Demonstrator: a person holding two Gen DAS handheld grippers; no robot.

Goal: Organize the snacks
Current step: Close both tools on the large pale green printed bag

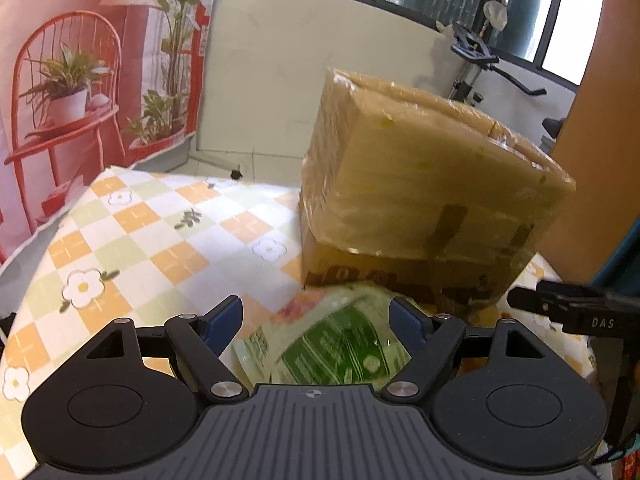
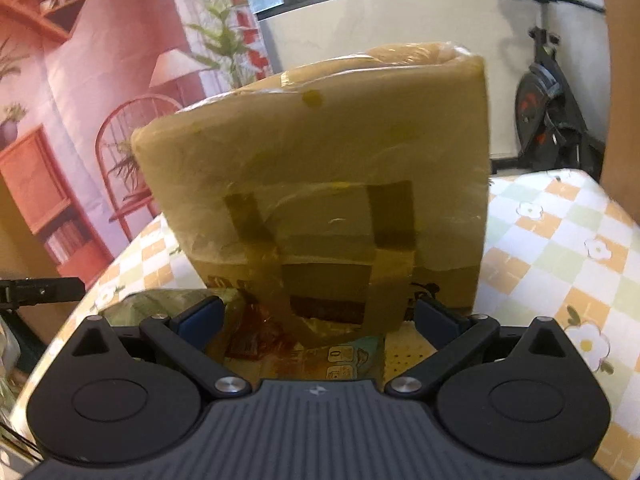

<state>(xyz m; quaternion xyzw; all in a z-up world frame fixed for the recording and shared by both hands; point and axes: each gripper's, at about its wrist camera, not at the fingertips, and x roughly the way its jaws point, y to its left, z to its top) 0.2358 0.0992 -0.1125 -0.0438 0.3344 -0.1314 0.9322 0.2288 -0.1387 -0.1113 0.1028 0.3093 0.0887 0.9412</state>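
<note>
My left hand-held gripper [image 1: 316,326] wide open, green-labelled snack packet [image 1: 332,344] between fingers, pads not pressing. Taped cardboard box [image 1: 420,200] just ahead on checked counter [image 1: 140,240]. Right hand-held gripper [image 2: 318,322] spread wide too, box [image 2: 320,184] close ahead, snack wrappers [image 2: 256,340] beneath fingers; no grip visible.

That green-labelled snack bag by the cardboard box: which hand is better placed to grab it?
Left, probably. The green-labelled bag already lies between the left gripper's open jaws; the right gripper faces the box.
</note>
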